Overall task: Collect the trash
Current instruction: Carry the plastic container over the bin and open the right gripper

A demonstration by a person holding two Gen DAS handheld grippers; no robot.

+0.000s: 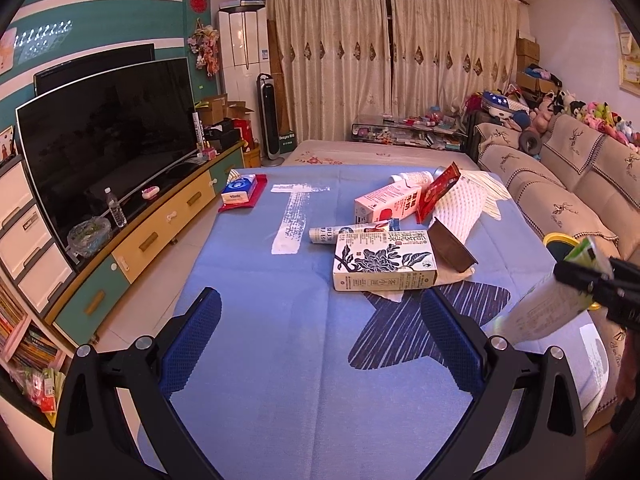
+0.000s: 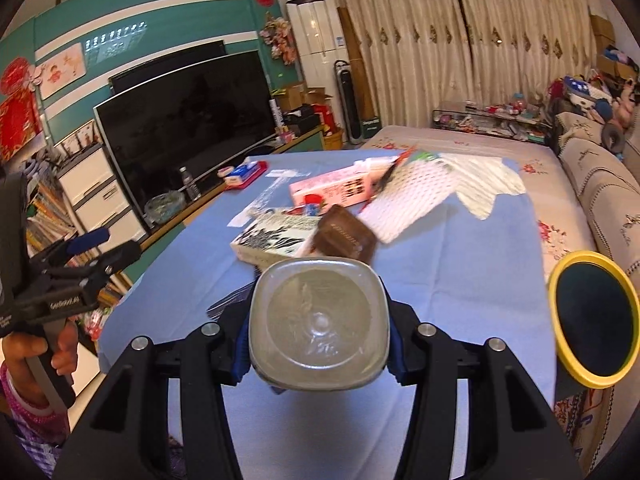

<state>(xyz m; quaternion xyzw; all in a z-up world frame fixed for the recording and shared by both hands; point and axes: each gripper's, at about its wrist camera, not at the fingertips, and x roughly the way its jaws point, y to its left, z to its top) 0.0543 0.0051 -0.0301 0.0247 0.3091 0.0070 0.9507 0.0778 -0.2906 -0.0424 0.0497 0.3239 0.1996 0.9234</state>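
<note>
A trash pile lies on the blue tablecloth (image 1: 280, 320): a floral carton (image 1: 380, 262), a pink milk carton (image 1: 386, 202), a red wrapper (image 1: 438, 192), a brown box (image 1: 454, 246) and white paper (image 1: 468, 208). My left gripper (image 1: 320, 332) hangs open over the cloth, just short of the floral carton, with nothing between its blue pads (image 1: 192, 340). My right gripper (image 2: 318, 340) is shut on a clear plastic bottle (image 2: 320, 320), whose base faces the camera. In the left wrist view that bottle (image 1: 548, 304) shows a green label at the right edge.
A bin with a yellow rim (image 2: 560, 356) stands at the table's right side, by the sofa (image 1: 560, 200). A tissue pack on a red cloth (image 1: 240, 192) lies at the far left corner. A TV (image 1: 108, 140) and cabinet run along the left.
</note>
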